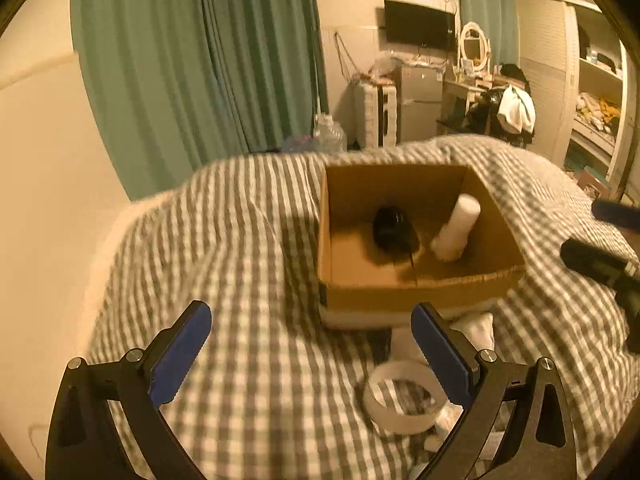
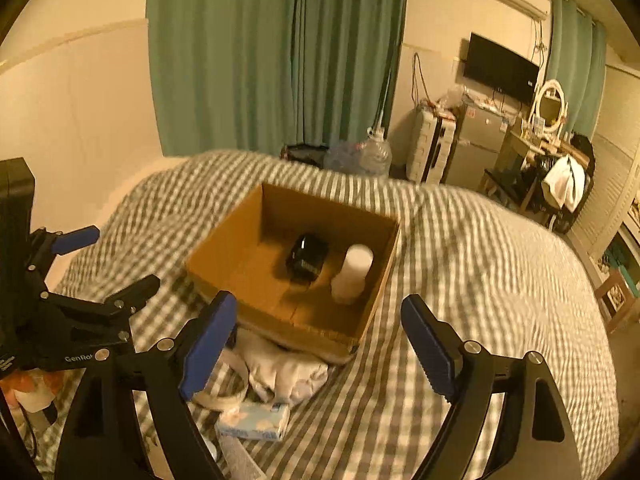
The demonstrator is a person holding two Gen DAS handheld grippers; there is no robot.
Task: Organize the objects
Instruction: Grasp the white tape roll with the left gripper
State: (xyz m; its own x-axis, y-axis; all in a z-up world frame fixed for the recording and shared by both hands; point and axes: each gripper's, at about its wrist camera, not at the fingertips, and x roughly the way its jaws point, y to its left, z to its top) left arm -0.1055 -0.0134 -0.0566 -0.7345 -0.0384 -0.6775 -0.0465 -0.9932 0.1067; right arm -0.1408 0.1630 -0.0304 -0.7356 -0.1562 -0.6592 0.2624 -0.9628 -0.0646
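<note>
Nearest my lenses are my own blue-padded fingers. My left gripper (image 1: pixel 311 344) hangs with its jaws spread wide and nothing between them, above the grey-and-white checked bedspread (image 1: pixel 248 240). Just under its right finger, at about five o'clock in the left wrist view, lies a white ring-shaped roll of tape (image 1: pixel 400 404), with crumpled white cloth (image 1: pixel 476 330) beside it.

At one o'clock from there sits the open brown cardboard box (image 1: pixel 424 288). Inside it I count two things already stowed: a black rounded object (image 1: pixel 390 228) toward the left and a white cylindrical bottle (image 1: pixel 458 226) leaning at its right.

My right gripper (image 2: pixel 318 334) is likewise wide apart and empty, poised near the box's near corner. Below it, at seven o'clock in the right wrist view, a pale blue packet of tissues (image 2: pixel 256 422) rests on the spread next to the rumpled cloth.

I judge the job partly done: two items boxed, while the tape, the cloth and the tissues remain outside.
</note>
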